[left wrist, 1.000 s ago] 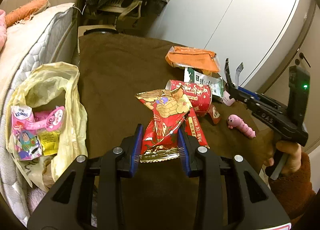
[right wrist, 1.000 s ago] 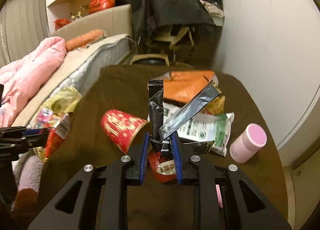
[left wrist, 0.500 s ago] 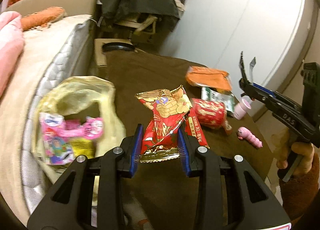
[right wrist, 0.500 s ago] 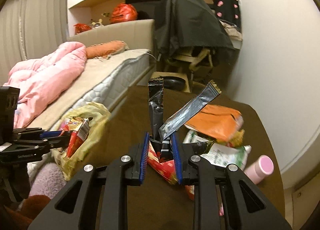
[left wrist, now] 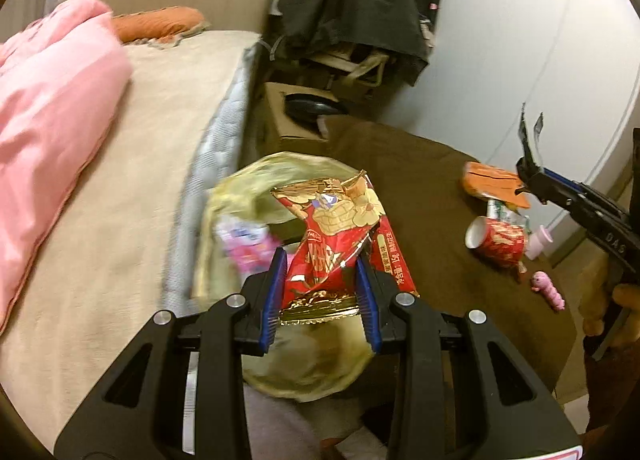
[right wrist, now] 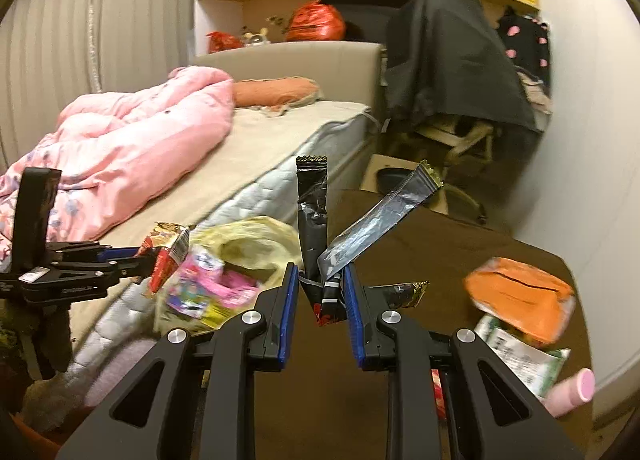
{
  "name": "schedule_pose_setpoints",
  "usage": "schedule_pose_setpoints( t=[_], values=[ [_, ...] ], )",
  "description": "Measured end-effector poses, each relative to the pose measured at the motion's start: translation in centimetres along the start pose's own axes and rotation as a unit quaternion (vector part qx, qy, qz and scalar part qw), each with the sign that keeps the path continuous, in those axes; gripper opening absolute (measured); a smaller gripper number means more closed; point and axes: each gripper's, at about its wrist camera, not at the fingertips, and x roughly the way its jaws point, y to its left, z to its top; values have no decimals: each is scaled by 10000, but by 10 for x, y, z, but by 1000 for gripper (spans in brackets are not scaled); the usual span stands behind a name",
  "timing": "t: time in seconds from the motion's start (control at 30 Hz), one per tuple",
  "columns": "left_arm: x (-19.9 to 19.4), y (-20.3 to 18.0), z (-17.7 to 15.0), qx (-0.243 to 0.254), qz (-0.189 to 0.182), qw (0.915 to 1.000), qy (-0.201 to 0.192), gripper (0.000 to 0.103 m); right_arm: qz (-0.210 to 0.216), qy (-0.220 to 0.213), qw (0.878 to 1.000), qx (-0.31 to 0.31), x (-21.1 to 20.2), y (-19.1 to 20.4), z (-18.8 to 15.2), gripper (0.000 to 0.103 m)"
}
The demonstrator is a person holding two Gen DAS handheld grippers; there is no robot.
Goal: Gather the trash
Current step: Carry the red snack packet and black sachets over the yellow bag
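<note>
Brown cloth covers the low table (left wrist: 420, 180) that stands against a bed (right wrist: 256, 140), and a yellow plastic bag (left wrist: 256, 180) is seen gaping at the table's edge beside the mattress. A red and gold snack wrapper (left wrist: 332, 236) is clamped between the blue pads of the left gripper (left wrist: 322, 294) and is held over the bag's mouth. Pink packets (right wrist: 204, 284) are already lodged inside the bag. Black and silver stick wrappers (right wrist: 316, 228) are pinched in the narrow jaws of the right gripper (right wrist: 320, 296), their ends fanned upward, just beside the bag. Farther out on the cloth, an orange packet (right wrist: 520, 296), a white and green packet (right wrist: 520, 356), a tipped red paper cup (left wrist: 498, 238), a pink-capped bottle (right wrist: 572, 390) and a small pink toy (left wrist: 548, 290) are left lying. A pink quilt (right wrist: 132, 140) is heaped on the bed.
</note>
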Motion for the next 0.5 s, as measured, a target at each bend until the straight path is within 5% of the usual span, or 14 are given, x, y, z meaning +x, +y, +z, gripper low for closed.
schedule_pose_setpoints(
  t=[0.5],
  values=[
    [23,64,-16,-477,-96,9975,508,32,1486,693,9864,-118,105,74,5,22]
  ],
)
